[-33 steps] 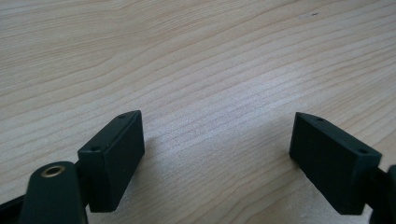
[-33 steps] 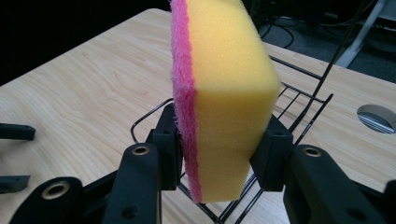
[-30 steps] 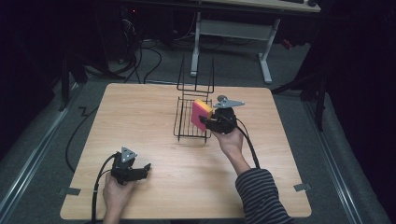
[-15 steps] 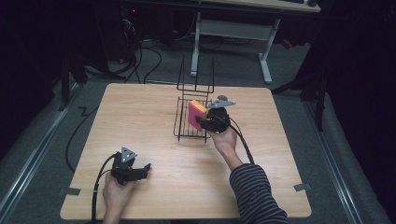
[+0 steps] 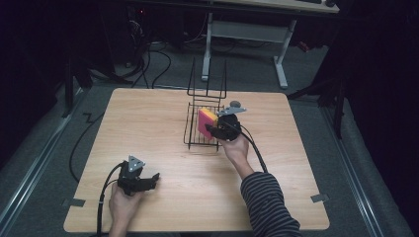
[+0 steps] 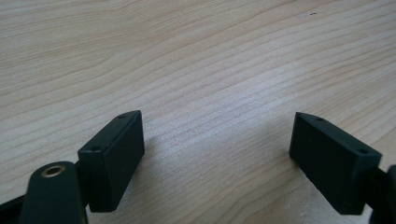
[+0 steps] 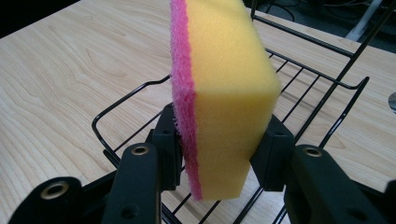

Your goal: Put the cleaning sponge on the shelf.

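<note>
A yellow sponge with a pink scouring face [image 7: 224, 93] stands on edge between the jaws of my right gripper [image 7: 219, 144], which is shut on it. In the high view the sponge [image 5: 206, 121] hangs over the right side of a black wire basket [image 5: 195, 136] in the middle of the wooden table [image 5: 148, 123], with my right gripper [image 5: 217, 129] at the basket's right rim. My left gripper [image 5: 148, 178] rests near the table's front left, open, and in the left gripper view its jaws stand wide apart over bare wood [image 6: 210, 93].
The basket has a tall wire back [image 5: 207, 79] rising at its far side. Cables trail from both grippers across the table. A white desk frame [image 5: 247, 34] and floor cables stand beyond the table's far edge.
My right gripper has carried the sponge left, from beside the basket's right rim to over the basket. The left gripper has stayed put.
</note>
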Tool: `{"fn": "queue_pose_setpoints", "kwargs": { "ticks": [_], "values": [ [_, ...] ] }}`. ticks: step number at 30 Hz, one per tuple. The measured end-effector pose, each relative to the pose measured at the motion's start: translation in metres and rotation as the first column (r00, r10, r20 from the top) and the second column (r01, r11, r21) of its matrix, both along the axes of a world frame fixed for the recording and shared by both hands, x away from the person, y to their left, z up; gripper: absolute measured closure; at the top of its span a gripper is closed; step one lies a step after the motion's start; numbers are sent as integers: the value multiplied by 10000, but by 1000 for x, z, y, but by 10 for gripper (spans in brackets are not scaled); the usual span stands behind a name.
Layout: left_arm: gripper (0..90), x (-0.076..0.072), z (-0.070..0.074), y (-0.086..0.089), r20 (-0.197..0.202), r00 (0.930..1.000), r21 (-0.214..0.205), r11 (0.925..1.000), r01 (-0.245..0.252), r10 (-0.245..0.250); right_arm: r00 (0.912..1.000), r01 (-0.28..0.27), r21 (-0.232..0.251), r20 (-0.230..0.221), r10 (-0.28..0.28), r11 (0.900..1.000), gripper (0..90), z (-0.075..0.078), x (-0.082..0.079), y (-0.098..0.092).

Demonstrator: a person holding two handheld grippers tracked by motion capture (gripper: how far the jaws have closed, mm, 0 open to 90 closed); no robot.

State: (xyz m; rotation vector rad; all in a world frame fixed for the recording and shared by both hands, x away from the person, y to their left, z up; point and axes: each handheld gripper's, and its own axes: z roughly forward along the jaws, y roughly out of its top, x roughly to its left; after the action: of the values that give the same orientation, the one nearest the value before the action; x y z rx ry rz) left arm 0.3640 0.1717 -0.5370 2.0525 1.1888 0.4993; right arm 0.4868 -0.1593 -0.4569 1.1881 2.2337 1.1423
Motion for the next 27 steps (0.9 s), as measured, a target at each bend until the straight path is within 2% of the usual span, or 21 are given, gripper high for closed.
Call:
{"fn": "queue_pose_setpoints", "kwargs": {
  "ticks": [13,22,27],
  "values": [
    [186,0,0,0,-1,10000,-1,10000,0,0,9998,24,-89,-173,-26,10000,561,-2,1,-2],
    [186,0,0,0,-1,10000,-14,10000,-2,2,9997,8,65,-259,-6,10000,408,-4,2,-1],
    [186,0,0,0,0,10000,-14,10000,-3,3,9998,82,307,-210,-75,9995,323,-1,-1,-5]
  ]
}}
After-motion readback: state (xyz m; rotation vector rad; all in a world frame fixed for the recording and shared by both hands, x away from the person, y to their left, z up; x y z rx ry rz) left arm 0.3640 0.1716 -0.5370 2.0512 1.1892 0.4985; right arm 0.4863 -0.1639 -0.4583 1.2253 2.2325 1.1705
